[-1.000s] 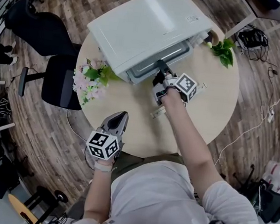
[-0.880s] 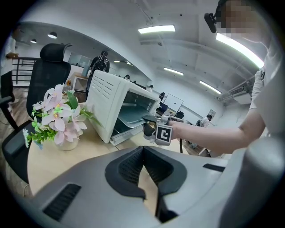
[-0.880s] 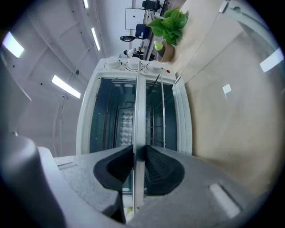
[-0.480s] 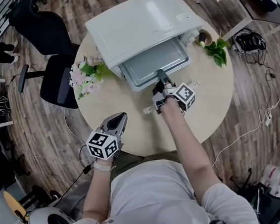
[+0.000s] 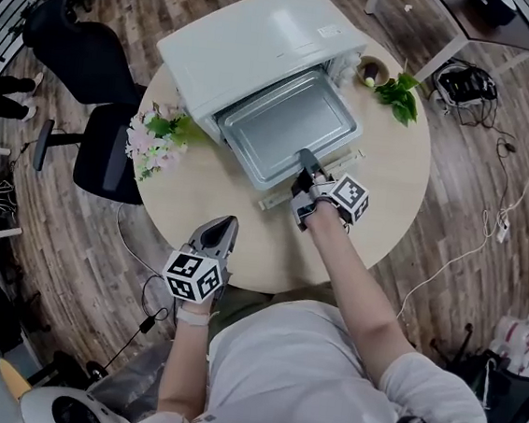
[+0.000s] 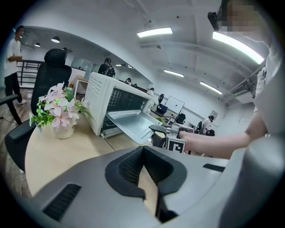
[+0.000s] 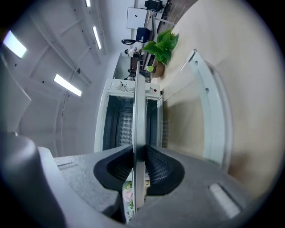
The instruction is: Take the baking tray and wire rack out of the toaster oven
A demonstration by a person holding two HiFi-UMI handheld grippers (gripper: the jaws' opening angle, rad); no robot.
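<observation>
Right gripper (image 5: 304, 156): we had it clenched on the near rim of the baking tray (image 5: 287, 128).
Baking tray: it stretched ahead of those jaws, its far end seemingly just inside the toaster oven (image 5: 253, 50).
Left gripper (image 5: 226, 222): closed on nothing, above the table (image 5: 378, 199) edge.
Flowers (image 5: 155, 138): ahead and left of our left gripper.

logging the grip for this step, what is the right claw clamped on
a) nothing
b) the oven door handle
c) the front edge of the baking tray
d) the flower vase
c: the right claw is closed on the thin edge of the baking tray, which sticks partway out of the toaster oven.
</observation>
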